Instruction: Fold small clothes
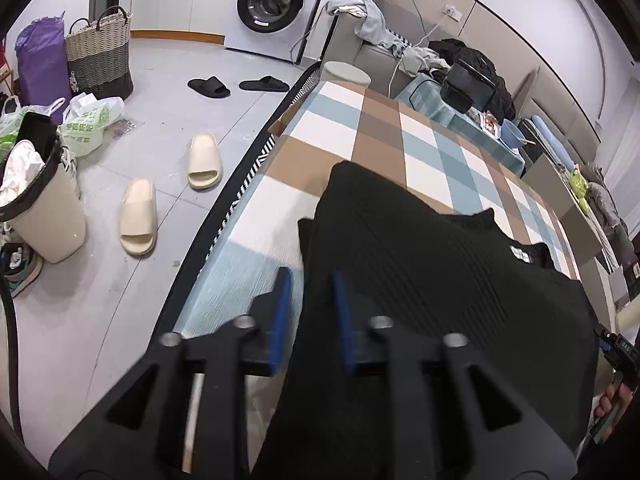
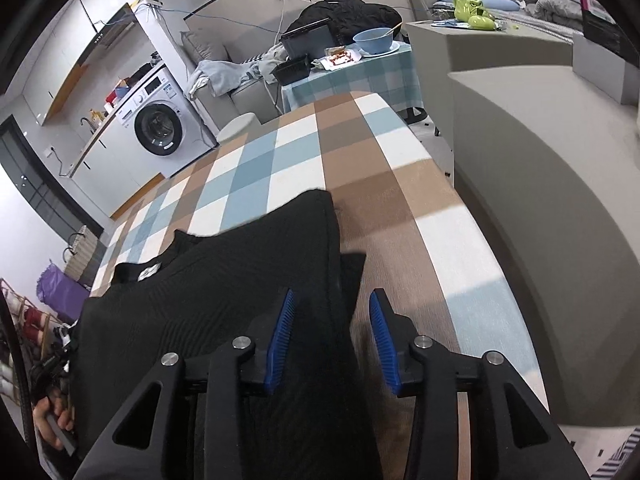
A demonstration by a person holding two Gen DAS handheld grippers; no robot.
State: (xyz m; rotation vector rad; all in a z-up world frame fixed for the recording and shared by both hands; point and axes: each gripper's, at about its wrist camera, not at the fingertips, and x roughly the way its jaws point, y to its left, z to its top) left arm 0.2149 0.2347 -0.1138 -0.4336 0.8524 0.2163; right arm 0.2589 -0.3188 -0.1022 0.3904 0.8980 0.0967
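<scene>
Left wrist view: black ribbed top (image 1: 420,272) flat on checked surface (image 1: 384,128), long axis running away from camera, collar with label at right. Left gripper (image 1: 310,280) tilted down over its left edge, jaws parted, not pinching.

Right wrist view: right gripper (image 2: 332,300) tilted down over top's (image 2: 224,280) right edge, jaws apart, cloth between but loose.

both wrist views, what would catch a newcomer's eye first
A black ribbed garment lies on the checked blue, brown and white table cover, filling the near part of both views. Blue-padded fingers straddle its side edges. Behind stands a white washing machine, with cream slippers on the floor.
</scene>
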